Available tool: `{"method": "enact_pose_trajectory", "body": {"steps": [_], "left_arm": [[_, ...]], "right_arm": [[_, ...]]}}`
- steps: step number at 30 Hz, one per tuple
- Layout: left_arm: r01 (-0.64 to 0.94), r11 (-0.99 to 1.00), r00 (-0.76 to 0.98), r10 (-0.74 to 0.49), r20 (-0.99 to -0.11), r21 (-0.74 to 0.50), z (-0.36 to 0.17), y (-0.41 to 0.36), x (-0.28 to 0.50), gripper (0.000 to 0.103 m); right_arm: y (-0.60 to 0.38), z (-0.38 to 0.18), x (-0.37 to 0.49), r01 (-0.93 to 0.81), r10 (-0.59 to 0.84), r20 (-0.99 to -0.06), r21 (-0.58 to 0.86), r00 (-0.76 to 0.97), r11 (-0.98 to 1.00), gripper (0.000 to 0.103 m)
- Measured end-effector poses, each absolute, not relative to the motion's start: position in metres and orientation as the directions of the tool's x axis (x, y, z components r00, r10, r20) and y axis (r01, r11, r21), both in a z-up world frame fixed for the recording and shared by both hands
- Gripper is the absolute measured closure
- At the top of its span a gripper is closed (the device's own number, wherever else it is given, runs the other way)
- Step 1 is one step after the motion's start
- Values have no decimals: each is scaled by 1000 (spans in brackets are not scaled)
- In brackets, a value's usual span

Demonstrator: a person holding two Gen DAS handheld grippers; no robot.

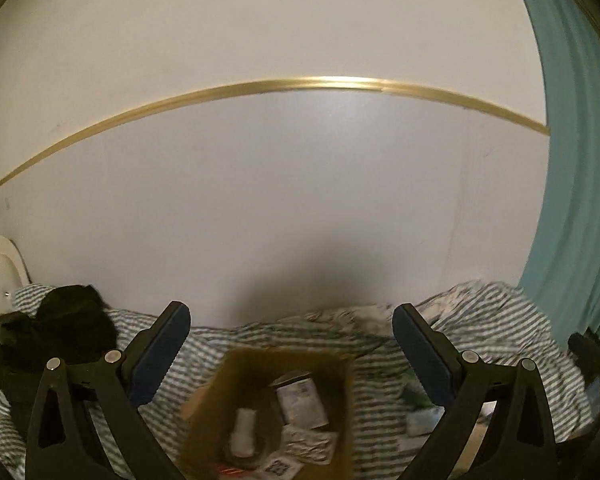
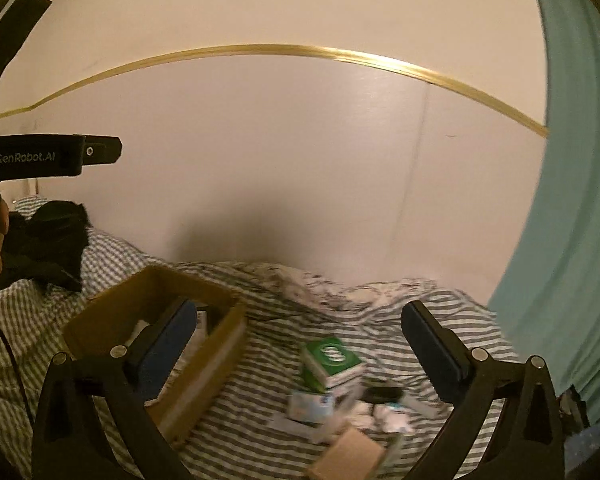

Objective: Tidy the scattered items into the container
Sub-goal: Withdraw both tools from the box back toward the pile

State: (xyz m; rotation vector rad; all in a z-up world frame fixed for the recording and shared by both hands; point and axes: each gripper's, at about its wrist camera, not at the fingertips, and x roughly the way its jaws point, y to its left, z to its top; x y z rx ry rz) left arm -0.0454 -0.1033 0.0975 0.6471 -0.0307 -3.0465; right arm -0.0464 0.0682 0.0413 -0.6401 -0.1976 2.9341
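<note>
The left gripper (image 1: 291,322) stands with jaws wide apart and nothing between them, raised above the cardboard box (image 1: 268,412); the right gripper (image 2: 299,320) is likewise spread wide and empty, to the right of the box; the box sits on the striped bedding (image 2: 260,380) and holds a small white bottle (image 1: 243,432) and a white carton (image 1: 300,402); right of the box lie a green-and-white carton (image 2: 332,362) and other small packets (image 2: 312,406), still scattered; left of the box lies a black garment (image 2: 44,240).
</note>
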Motion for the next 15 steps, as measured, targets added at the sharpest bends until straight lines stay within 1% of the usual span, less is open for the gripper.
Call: {"method": "enact_pose_trajectory", "body": {"steps": [2,4,6,9,11,15], "left_arm": [[-12,-1000,-910,22,-414,-26,100,-93,-52,0],[-23,-998,-906,42,-421,-50,98,-85,-57,0],[-16,-998,-904,37,-425,-53,92,-73,-64,0],[-53,-998,-910,62,-411,-33,77,-57,-71,0],[-61,-998,-896,52,-440,5,61,-43,-79,0],[-101,-993,-838,48,-544,67,27,-22,-95,0]], "right_arm": [[84,48,-42,-122,169,-399,-141,-901,-982,0],[101,53,-40,-136,170,-408,-112,-897,-984,0],[115,55,-40,-149,170,-419,-84,-892,-985,0],[131,55,-41,-174,185,-417,-65,-890,-983,0],[140,51,-42,-181,195,-422,-73,-885,-981,0],[151,34,-48,-188,213,-443,-100,-871,-977,0]]}}
